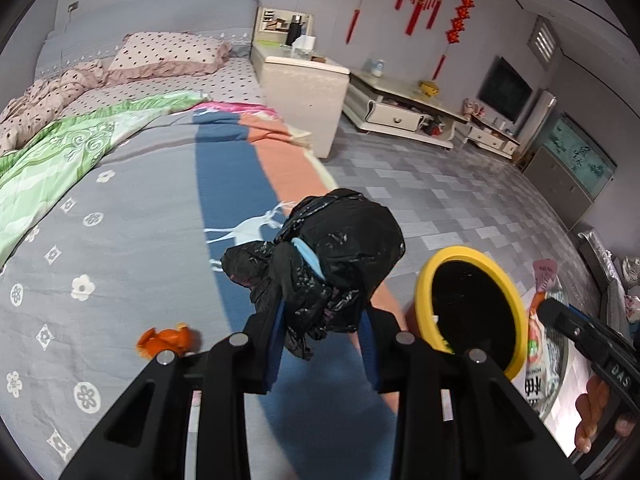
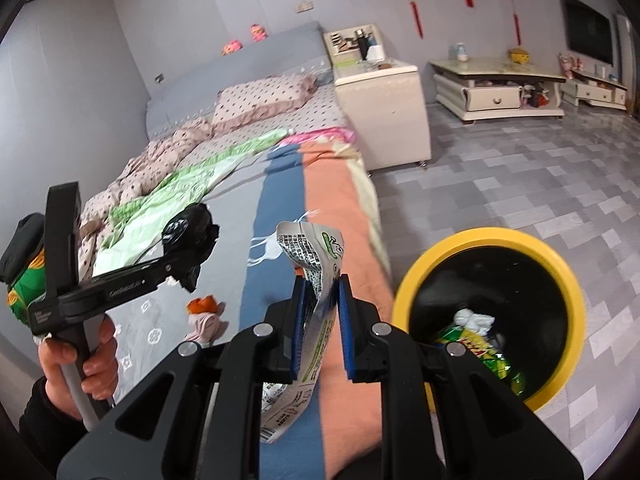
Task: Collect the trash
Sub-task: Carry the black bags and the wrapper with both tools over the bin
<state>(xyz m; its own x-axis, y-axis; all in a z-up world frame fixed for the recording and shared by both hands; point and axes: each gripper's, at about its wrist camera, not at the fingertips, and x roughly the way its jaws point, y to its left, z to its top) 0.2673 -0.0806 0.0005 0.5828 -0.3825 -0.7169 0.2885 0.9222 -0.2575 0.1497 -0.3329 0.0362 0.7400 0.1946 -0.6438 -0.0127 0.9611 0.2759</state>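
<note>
Left wrist view: the left gripper [image 1: 324, 312] is clamping a crumpled black plastic bag [image 1: 340, 256], its jaws narrow, with the bundle bulging out past the blue pads. A pale blue scrap is showing against the bag's folds. The gripper is hanging over the grey patterned bedspread [image 1: 120, 220], near the bed's edge. The yellow-rimmed bin [image 1: 424, 304] is standing on the tiled floor to the right of the bag and lower, its mouth facing up. By my judgement, the coming move is turning on that relation: the bag needs carrying rightward, off the bed and over the rim. The right gripper is intruding at the far right edge, beyond the bin, with its printed wrapper beside it. An orange peel [image 1: 164, 340] is lying on the bedspread to the left, not yet collected.

Right wrist view: the right gripper [image 2: 322, 308] is pinching a printed snack wrapper [image 2: 316, 264], jaws nearly together, the wrapper's long axis running up and down through the pads. The bin [image 2: 404, 288] is sitting just right of it and below, with packets and white paper already inside. This hand appears the nearer to the bin. The left gripper, with its bag, is holding well to the left, in a bare hand [image 2: 76, 360]. Nothing visible is blocking either path; the rim is the only obstacle.
</note>
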